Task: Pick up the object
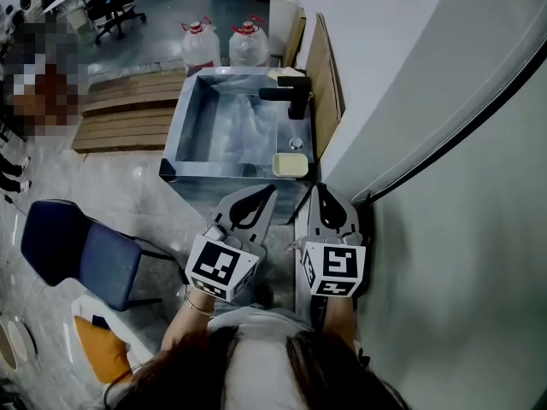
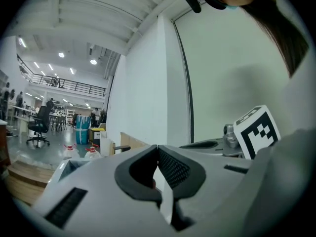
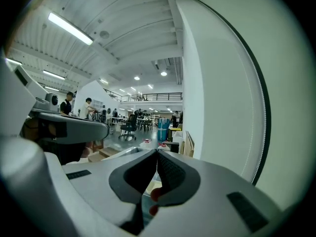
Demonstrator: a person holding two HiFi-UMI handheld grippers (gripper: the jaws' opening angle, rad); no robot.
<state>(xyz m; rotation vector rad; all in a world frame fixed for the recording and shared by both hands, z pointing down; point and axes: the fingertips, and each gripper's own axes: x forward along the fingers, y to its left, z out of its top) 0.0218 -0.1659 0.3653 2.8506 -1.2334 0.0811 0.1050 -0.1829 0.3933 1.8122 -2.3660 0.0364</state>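
Note:
A pale yellow block (image 1: 291, 165) lies on the near right corner of a steel sink (image 1: 186, 135), below a black faucet (image 1: 291, 95). Both grippers are held close to the person's body, just short of the sink's near edge. My left gripper (image 1: 271, 189) points at the sink's front wall, jaws closed together with nothing between them (image 2: 158, 147). My right gripper (image 1: 320, 190) sits beside it, close to the white wall, also shut and empty (image 3: 157, 152). The yellow block lies just beyond both tips, apart from them. A red spot shows low behind the right gripper's jaws.
Two water jugs (image 1: 201, 44) stand behind the sink. Wooden pallets (image 1: 128, 109) lie to its left, and boards (image 1: 323, 79) lean between sink and white wall (image 1: 444, 143). A blue chair (image 1: 77, 250) stands at the lower left. People and office chairs are far off.

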